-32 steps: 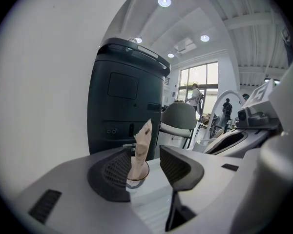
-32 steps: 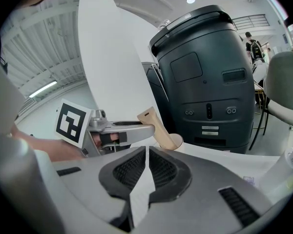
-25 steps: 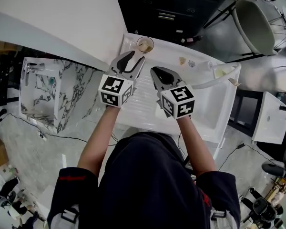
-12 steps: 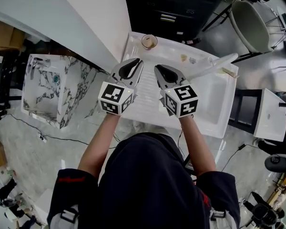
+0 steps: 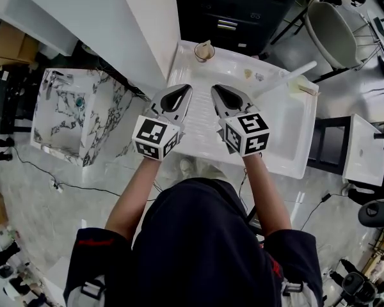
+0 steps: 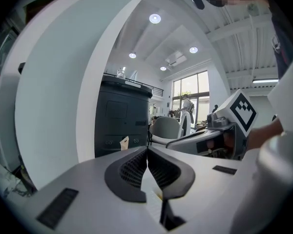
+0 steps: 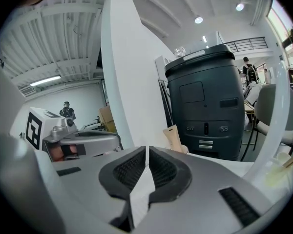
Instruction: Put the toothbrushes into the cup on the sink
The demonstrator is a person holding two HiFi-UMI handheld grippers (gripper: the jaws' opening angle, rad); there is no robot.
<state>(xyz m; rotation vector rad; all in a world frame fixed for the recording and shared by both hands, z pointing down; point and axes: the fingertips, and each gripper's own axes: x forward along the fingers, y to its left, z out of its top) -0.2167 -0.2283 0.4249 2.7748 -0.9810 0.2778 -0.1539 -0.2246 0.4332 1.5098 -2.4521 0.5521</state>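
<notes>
left tongs [image 5: 183,89]: just been closing, and now the pads meet with nothing between them; they hover over the left part of the basin.
right tongs [image 5: 217,89]: pressed together as well, nothing in them; they sit just beside the left pair, tips angled in toward each other.
sink [image 5: 288,149]: white, lying under both pairs.
cup [image 5: 204,52]: on the sink's far left corner, out beyond both sets of tips and roughly between their lines, clear of either.
tan piece [image 7: 174,137]: stands up out of the cup, leaning; too small to tell what it is.
spout [image 5: 287,80]: white, off to the right of the right tongs.
</notes>
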